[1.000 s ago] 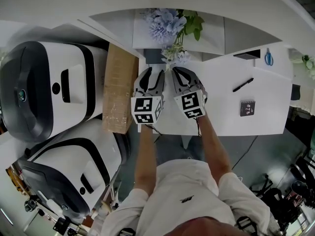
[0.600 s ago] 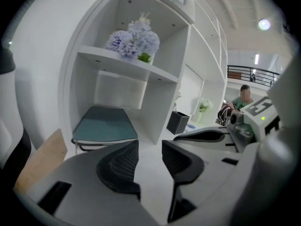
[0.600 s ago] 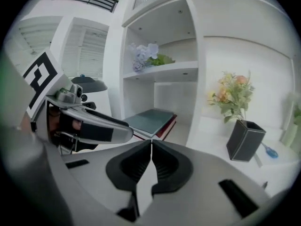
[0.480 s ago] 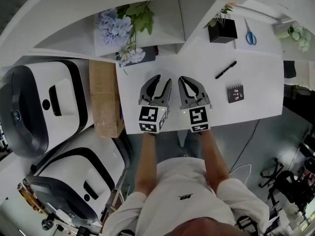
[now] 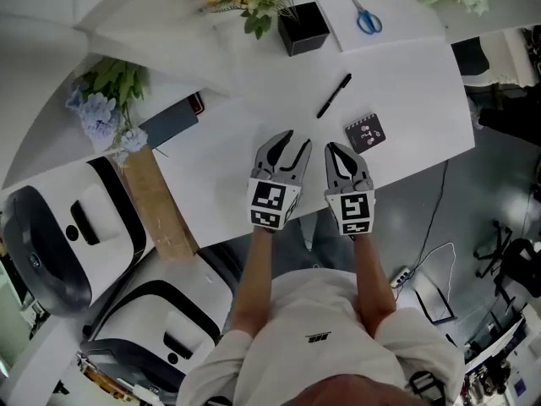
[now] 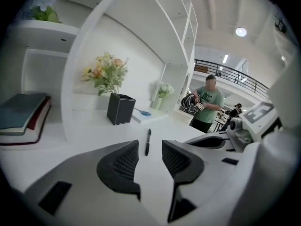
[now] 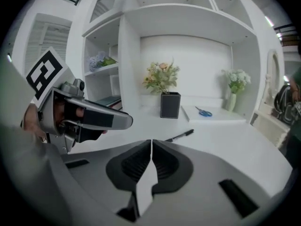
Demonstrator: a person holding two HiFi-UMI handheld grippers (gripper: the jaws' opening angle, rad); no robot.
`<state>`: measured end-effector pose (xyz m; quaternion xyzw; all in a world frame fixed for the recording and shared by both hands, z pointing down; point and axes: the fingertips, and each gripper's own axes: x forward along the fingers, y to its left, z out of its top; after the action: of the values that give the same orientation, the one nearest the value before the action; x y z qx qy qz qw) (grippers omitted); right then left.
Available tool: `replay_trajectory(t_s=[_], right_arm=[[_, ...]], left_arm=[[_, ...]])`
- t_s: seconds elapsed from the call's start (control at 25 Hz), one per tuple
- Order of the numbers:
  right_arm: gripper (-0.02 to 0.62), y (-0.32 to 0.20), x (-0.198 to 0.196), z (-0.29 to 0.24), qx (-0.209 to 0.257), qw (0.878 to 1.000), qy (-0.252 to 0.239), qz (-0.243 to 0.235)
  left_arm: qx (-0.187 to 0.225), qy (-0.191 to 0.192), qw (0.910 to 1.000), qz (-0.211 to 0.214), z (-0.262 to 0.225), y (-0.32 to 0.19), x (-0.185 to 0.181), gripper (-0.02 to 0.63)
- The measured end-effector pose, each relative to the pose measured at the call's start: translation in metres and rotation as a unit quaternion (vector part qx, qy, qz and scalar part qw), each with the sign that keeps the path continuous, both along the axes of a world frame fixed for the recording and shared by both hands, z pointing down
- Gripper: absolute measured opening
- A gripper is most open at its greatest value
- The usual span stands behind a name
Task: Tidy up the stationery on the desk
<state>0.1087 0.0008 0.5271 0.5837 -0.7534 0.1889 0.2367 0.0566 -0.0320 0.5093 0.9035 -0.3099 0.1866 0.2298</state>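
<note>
Both hand-held grippers hovered side by side over the near edge of the white table [image 5: 414,91]. The left hand-held gripper [image 5: 293,139] had its jaws a little apart with nothing between them; the right hand-held gripper [image 5: 334,148] had its jaws pressed together, empty. Just beyond them lay a black pen [image 5: 334,96], with a small black notebook [image 5: 365,132] near it on the right. Farther back stood a black pen holder [image 5: 303,28] and blue-handled scissors [image 5: 366,15].
</note>
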Motion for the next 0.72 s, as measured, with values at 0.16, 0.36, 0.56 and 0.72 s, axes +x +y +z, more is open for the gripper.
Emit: replay_trajectory(t_s=[0.16,0.36,0.56,0.72], right_arm=[[-0.002,0.017,0.045,0.012,-0.018,0.998,-0.005,0.054],[-0.002,0.036,0.092,0.031,-0.049,0.992,-0.013,0.111],[-0.002,0.050,0.115,0.050,-0.068,0.989,-0.025,0.132],[-0.002,0.054,0.123,0.059,-0.079,0.987,-0.040,0.136]], left_arm=[[-0.011,-0.004,0.9986,0.052,0.011,0.011,0.048,0.000],[-0.035,-0.021,0.9924,0.116,0.032,0.025,0.099,0.000],[-0.053,-0.042,0.9874,0.143,0.057,0.029,0.132,0.000],[-0.057,-0.067,0.9863,0.140,0.071,0.024,0.144,0.000]])
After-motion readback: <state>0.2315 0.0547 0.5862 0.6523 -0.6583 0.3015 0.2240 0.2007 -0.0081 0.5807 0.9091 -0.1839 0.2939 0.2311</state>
